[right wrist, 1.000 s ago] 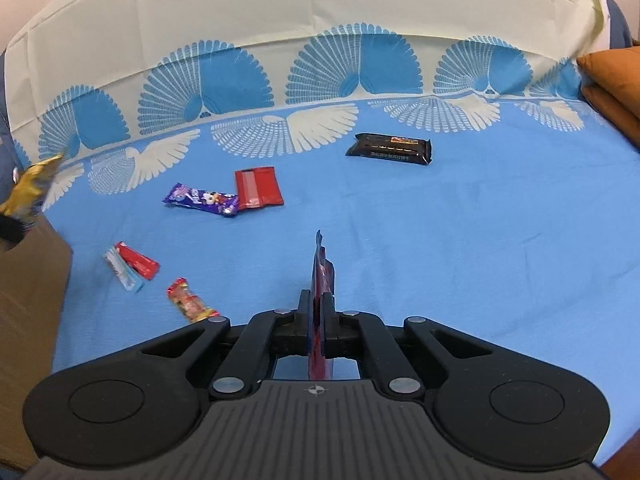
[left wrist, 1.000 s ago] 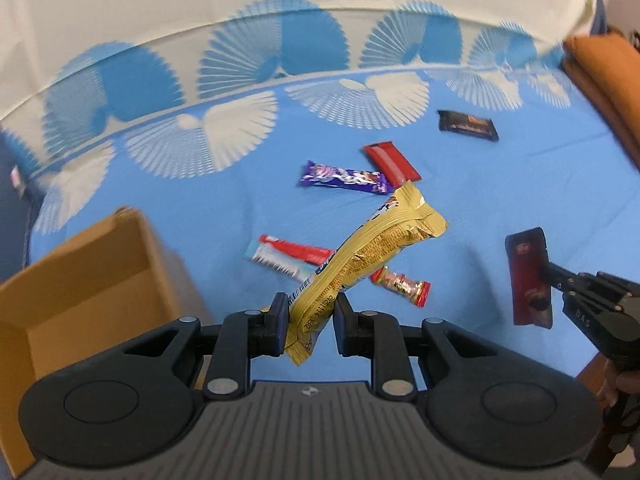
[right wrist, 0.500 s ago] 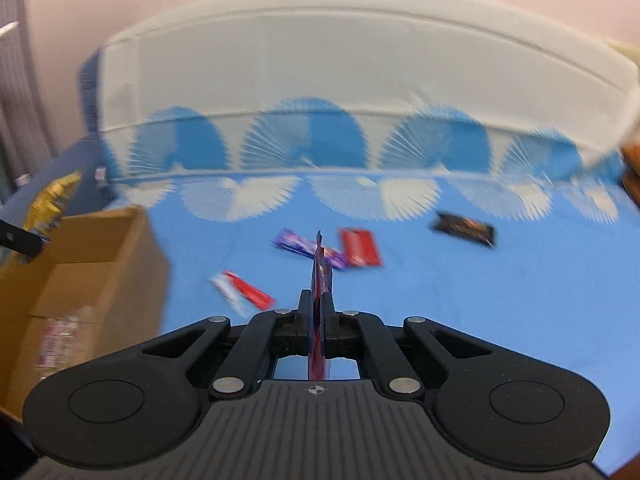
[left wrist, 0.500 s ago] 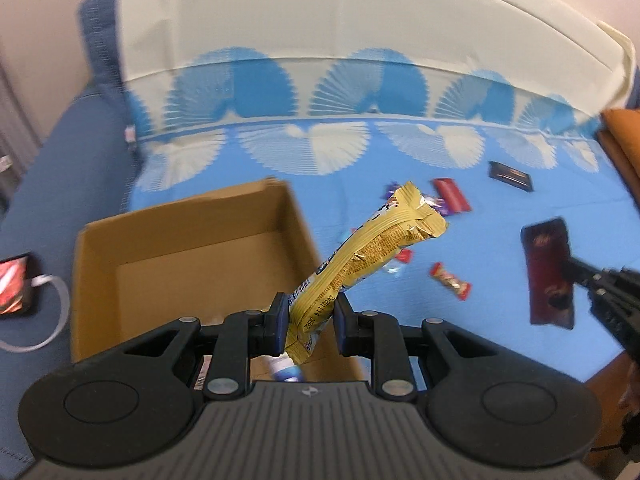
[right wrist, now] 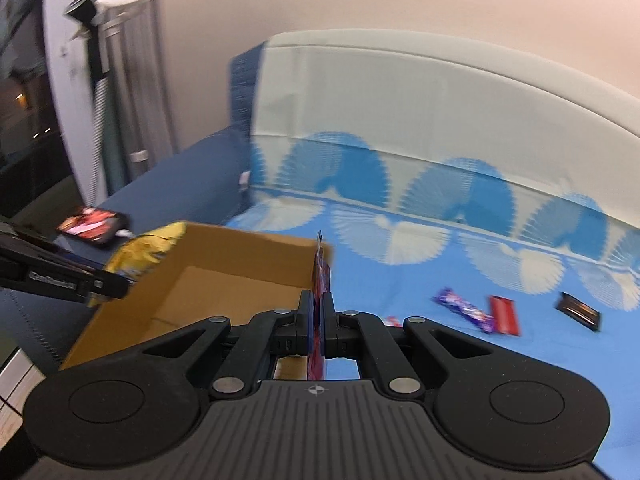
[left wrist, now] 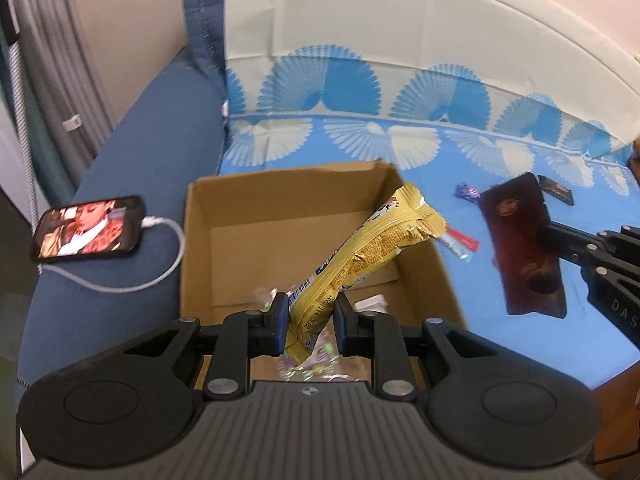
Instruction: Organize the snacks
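Yellow packet, tongs-held, now over box

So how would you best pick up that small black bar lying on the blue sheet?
Grip the black bar across its narrow width near the middle, coming straight down from above: it lies flat on the blue sheet, apart from the other wrappers, so its long edges are free.

1. The cardboard box is plain tan-brown inside and out.
2. The packet above the box is golden yellow with a blue and white patch.
3. The flat wrapper right of the box is dark maroon with brown spots.
4. The bedsheet behind the box is bright blue with white and blue fan shapes and a cream band.
5. The sofa arm left of the box is navy.
6. The candy bar right of the box is purple; the one beside it is red.
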Demonstrator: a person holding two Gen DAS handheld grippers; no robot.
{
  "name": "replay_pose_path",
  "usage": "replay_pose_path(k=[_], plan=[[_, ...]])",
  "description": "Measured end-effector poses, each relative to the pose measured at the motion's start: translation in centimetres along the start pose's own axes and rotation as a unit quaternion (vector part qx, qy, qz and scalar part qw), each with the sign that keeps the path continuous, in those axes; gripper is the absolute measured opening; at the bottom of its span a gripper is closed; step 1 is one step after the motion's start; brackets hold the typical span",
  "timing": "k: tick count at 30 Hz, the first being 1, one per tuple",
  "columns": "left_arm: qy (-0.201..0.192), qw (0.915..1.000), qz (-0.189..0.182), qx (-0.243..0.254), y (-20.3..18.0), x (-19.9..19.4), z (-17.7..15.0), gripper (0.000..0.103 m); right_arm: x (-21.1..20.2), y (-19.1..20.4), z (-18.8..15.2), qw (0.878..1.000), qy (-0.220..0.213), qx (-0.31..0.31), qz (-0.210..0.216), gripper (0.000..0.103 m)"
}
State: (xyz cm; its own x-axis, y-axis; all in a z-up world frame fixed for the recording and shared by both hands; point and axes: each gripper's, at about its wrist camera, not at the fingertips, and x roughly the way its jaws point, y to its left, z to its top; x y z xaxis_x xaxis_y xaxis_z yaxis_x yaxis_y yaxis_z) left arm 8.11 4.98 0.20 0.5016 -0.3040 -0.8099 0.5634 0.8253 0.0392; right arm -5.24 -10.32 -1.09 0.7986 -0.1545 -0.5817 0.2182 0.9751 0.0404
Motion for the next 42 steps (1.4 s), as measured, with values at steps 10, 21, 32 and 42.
replay_pose_path(k=[10, 21, 32, 42], plan=[[0.027, 0.9996, 0.003, -0.008, 1.9, 3.4, -0.6, 0.026, 4.4, 4.4, 0.6, 0.998, 0.035, -0.034, 0.047, 0.003], [0.061, 0.9974, 0.009, -0.038, 3.2, 7.8, -0.6, 0.096, 9.1, 5.0, -0.5, 0.995, 0.063, -0.032, 0.076, 0.007], [0.065, 0.9946, 0.062, -0.052, 4.6, 3.3, -5.9, 0.103, 3.7, 5.9, -5.0, 0.994, 0.099, -0.016, 0.048, 0.079], [0.056, 0.9961, 0.057, -0.037, 2.2, -1.7, -10.5, 0.103, -2.3, 8.3, -8.3, 0.994, 0.104, 0.037, 0.021, 0.084]])
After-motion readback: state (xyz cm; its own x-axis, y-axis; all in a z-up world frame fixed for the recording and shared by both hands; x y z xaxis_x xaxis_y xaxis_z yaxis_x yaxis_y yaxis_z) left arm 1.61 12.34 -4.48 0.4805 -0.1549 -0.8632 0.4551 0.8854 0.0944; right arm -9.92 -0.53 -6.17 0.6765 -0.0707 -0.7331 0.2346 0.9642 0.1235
